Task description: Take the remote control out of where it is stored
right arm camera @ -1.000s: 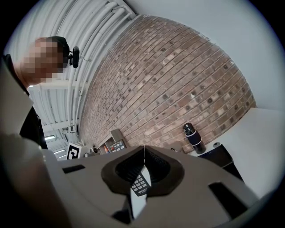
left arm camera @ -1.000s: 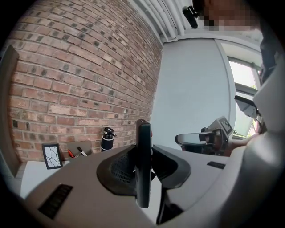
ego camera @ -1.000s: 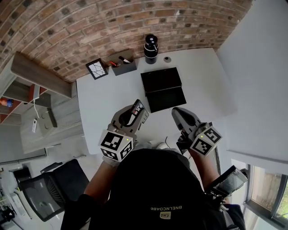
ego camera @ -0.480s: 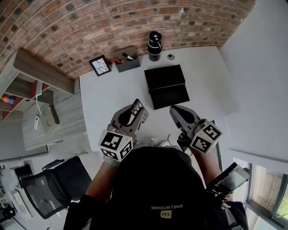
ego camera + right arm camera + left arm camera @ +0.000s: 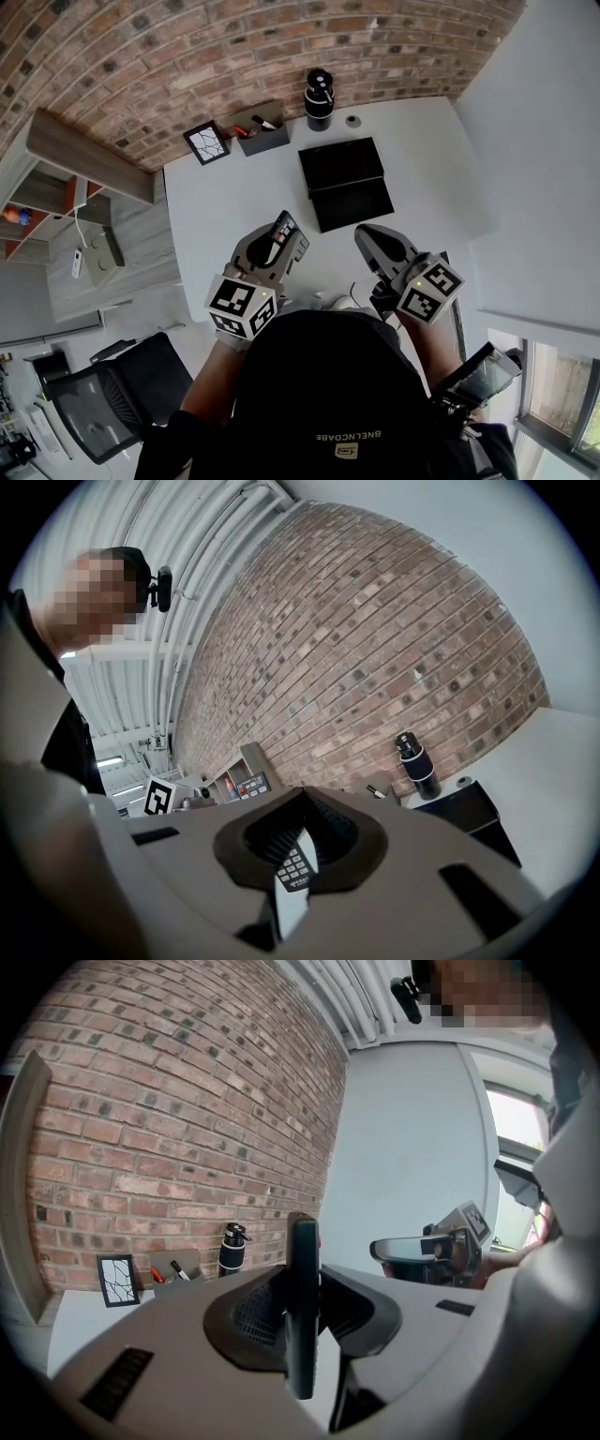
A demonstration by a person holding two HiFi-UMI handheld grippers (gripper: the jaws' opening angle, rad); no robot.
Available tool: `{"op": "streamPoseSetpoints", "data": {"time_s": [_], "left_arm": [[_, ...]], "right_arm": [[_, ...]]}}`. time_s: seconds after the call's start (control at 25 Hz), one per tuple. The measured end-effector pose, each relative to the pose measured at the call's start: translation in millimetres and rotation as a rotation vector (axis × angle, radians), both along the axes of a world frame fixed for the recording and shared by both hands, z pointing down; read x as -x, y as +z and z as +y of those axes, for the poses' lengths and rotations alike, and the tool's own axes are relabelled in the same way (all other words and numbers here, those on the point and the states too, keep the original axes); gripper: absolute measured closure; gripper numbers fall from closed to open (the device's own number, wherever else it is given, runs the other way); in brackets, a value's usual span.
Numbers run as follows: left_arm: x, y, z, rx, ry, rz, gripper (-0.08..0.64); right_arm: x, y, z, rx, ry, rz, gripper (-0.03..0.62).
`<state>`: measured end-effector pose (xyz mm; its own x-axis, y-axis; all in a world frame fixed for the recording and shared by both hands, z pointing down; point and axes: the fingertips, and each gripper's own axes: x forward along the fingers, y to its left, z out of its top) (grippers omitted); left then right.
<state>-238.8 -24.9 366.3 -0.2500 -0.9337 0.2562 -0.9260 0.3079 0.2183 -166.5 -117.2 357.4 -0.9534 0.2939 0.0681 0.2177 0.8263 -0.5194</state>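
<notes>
- Left gripper (image 5: 280,240), lower centre of the head view: jaws pinched on the remote control (image 5: 287,225), 1 pad on each flat face.
- In the left gripper view the remote control (image 5: 302,1307) stands edge-on and upright between the pads.
- Remote control is outside the open black case (image 5: 342,169), which lies above it in the frame on the white table (image 5: 211,211).
- Right gripper (image 5: 367,234), lower right of centre: fingertips pressed together, nothing gripped.

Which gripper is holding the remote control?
The left gripper, jaws clamped on the slim black remote control; the right gripper is shut and empty.
</notes>
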Motion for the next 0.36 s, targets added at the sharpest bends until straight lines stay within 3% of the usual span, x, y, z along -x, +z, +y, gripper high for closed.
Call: {"op": "streamPoseSetpoints", "data": {"time_s": [0.36], "left_arm": [[5.8,2.1,-4.2,0.003,0.006,0.002,0.46]], "right_arm": [[1.4,1.6,-3.6,-0.001,0.009,0.007,0.586]]}}
